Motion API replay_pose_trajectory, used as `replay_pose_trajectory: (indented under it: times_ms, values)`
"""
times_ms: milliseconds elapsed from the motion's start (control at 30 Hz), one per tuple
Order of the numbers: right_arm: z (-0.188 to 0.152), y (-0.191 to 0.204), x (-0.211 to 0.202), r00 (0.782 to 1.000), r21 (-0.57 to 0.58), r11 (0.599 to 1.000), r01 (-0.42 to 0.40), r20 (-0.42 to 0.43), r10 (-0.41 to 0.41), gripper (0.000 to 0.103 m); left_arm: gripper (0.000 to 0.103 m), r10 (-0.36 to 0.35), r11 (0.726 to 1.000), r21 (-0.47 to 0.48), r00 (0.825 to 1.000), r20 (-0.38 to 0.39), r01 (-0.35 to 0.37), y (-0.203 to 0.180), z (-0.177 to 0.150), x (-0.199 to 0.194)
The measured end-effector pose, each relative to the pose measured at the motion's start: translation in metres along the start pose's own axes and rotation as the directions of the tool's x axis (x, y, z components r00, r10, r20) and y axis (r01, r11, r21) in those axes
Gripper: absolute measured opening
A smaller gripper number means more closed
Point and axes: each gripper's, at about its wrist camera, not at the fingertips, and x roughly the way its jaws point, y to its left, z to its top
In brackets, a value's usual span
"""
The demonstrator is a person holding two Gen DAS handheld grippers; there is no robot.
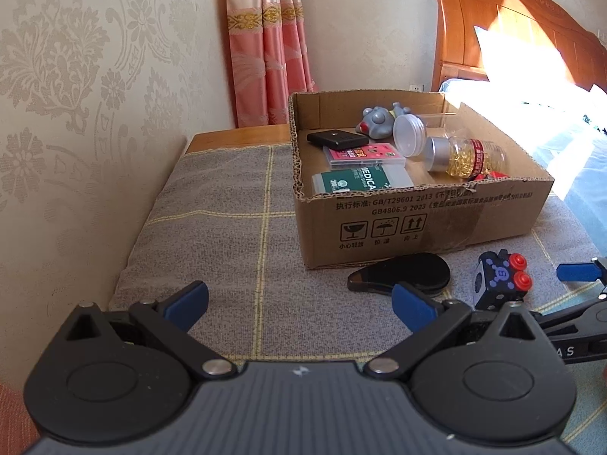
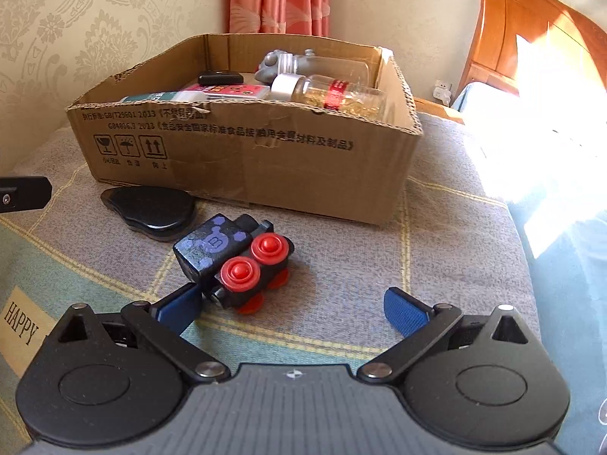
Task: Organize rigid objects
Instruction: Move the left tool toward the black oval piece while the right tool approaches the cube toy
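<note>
A cardboard box (image 1: pixel 417 220) (image 2: pixel 246 159) stands on the cloth-covered table and holds a pill bottle (image 1: pixel 466 155) (image 2: pixel 334 93), a clear jar (image 1: pixel 409 131), a grey toy (image 1: pixel 377 119), a black case (image 1: pixel 335 138) and flat packets. In front of it lie a black flat oval piece (image 1: pixel 406 275) (image 2: pixel 151 206) and a black toy train with red wheels (image 1: pixel 500 276) (image 2: pixel 235 258). My right gripper (image 2: pixel 292 311) stands open just behind the train, its left fingertip near the train's end. My left gripper (image 1: pixel 301 303) is open over bare cloth, left of both pieces.
A patterned wall runs along the left, with a pink curtain (image 1: pixel 265 45) behind the table. A wooden bed headboard (image 1: pixel 512 26) and sunlit bedding lie to the right. The checked grey cloth (image 1: pixel 227 227) has free room left of the box.
</note>
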Motion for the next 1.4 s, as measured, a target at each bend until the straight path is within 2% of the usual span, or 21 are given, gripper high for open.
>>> replay_pose_trajectory:
  times_ms: [133, 400, 667, 733, 1067, 1167, 1233, 1400]
  values:
    - [-0.006, -0.028, 0.000, 1.000, 0.072, 0.997, 0.026, -0.002, -0.026, 0.103, 0.102, -0.009, 1.000, 0.021, 1.000, -0.019, 0.009, -0.009, 0.002, 0.005]
    - [-0.015, -0.032, -0.002, 0.999, 0.059, 0.998, 0.017, 0.033, -0.019, 0.103, 0.102, -0.104, 0.994, 0.019, 0.990, -0.093, 0.107, -0.035, 0.008, 0.029]
    - [-0.017, -0.034, -0.006, 0.999, 0.029, 1.000, -0.009, 0.036, 0.008, 0.103, 0.102, -0.107, 0.994, -0.018, 0.977, -0.184, 0.106, -0.056, 0.000, 0.062]
    - [-0.018, -0.035, -0.006, 0.999, 0.022, 1.000, -0.014, 0.045, 0.013, 0.103, 0.103, -0.084, 0.996, -0.013, 0.983, -0.165, 0.083, -0.061, -0.001, 0.064]
    - [-0.022, -0.037, -0.007, 0.997, -0.004, 0.999, -0.035, 0.062, 0.036, 0.103, 0.102, -0.047, 0.997, -0.070, 0.988, -0.150, 0.037, -0.068, 0.011, 0.073]
    - [-0.022, -0.037, -0.008, 0.997, -0.004, 0.999, -0.035, 0.067, 0.035, 0.103, 0.099, -0.049, 0.997, -0.062, 0.989, -0.142, 0.041, -0.071, 0.011, 0.072]
    - [-0.022, -0.037, -0.008, 0.997, -0.004, 0.999, -0.035, 0.069, 0.035, 0.103, 0.089, -0.057, 0.998, -0.042, 0.991, -0.124, 0.052, -0.072, 0.011, 0.069]
    - [-0.023, -0.029, -0.010, 0.996, -0.042, 0.997, -0.071, 0.059, 0.074, 0.103, 0.089, -0.056, 0.998, -0.046, 0.991, -0.123, 0.051, -0.067, 0.010, 0.067]
